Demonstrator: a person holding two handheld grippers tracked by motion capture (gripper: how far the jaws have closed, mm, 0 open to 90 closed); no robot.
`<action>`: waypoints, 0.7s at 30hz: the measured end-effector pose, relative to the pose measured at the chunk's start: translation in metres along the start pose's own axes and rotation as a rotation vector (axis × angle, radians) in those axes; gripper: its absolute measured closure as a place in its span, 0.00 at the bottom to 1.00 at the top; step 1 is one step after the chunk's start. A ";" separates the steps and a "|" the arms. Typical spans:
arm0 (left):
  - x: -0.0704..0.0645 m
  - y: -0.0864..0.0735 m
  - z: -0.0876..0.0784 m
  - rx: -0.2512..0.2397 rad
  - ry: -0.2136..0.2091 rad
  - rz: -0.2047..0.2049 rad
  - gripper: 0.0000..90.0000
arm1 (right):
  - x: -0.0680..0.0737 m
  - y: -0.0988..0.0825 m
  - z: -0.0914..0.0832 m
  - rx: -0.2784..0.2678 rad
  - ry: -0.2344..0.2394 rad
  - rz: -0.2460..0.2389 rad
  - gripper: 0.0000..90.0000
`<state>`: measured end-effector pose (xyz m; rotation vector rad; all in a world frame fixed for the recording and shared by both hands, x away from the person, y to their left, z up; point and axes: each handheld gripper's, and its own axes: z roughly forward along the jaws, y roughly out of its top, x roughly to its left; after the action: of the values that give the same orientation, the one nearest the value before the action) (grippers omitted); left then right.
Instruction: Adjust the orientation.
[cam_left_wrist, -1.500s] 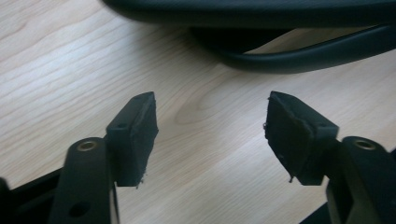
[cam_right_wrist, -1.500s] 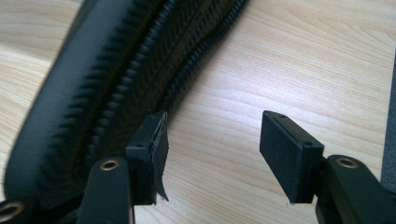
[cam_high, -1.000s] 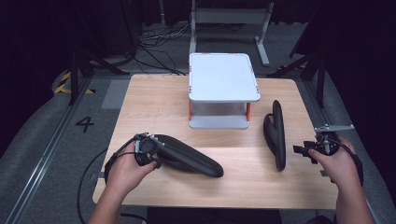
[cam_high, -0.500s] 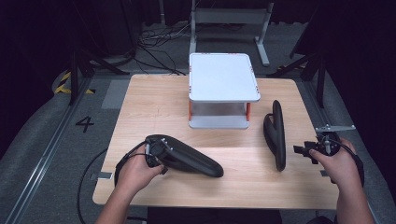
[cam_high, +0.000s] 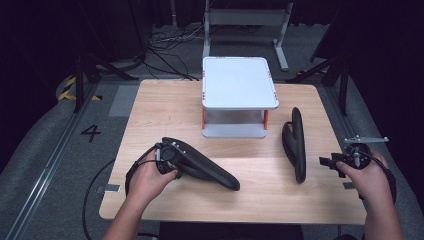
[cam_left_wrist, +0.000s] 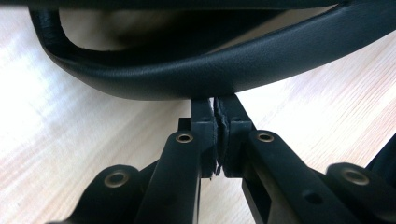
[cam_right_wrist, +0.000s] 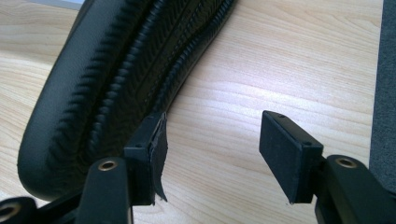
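Note:
A black shoe (cam_high: 200, 167) lies on the wooden table (cam_high: 165, 105) at the front left, toe towards the right. My left gripper (cam_high: 165, 154) is at its heel end. In the left gripper view the jaws (cam_left_wrist: 217, 105) are shut together, tips right under the shoe's collar rim (cam_left_wrist: 210, 74); I cannot tell if they pinch any of it. A second black shoe (cam_high: 295, 145) lies on its side at the right, ribbed sole (cam_right_wrist: 126, 88) facing my right gripper (cam_high: 325, 162). That gripper (cam_right_wrist: 215, 126) stands open beside the sole, with bare table between its pads.
A white two-level stand (cam_high: 239, 82) with orange posts sits at the back middle of the table. The table's right edge and grey floor (cam_right_wrist: 385, 93) are close to the right gripper. Cables and metal frames lie on the dark floor behind.
The left hand has shifted a little to the right at the shoe's heel end. The right hand and both shoes have stayed put.

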<state>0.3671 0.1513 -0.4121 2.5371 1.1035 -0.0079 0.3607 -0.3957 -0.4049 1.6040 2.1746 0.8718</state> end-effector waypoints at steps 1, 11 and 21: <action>0.000 0.001 -0.001 -0.015 0.000 0.005 0.96 | 0.000 0.000 0.000 0.000 0.000 0.000 0.47; 0.001 0.016 -0.006 -0.115 0.012 0.016 0.94 | -0.004 -0.009 -0.005 0.005 -0.019 0.023 0.47; -0.002 0.034 -0.003 -0.203 0.014 0.035 0.92 | -0.010 -0.021 -0.012 0.005 -0.039 0.051 0.47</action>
<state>0.3894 0.1298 -0.3971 2.3777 1.0108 0.1254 0.3410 -0.4127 -0.4098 1.6715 2.1192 0.8431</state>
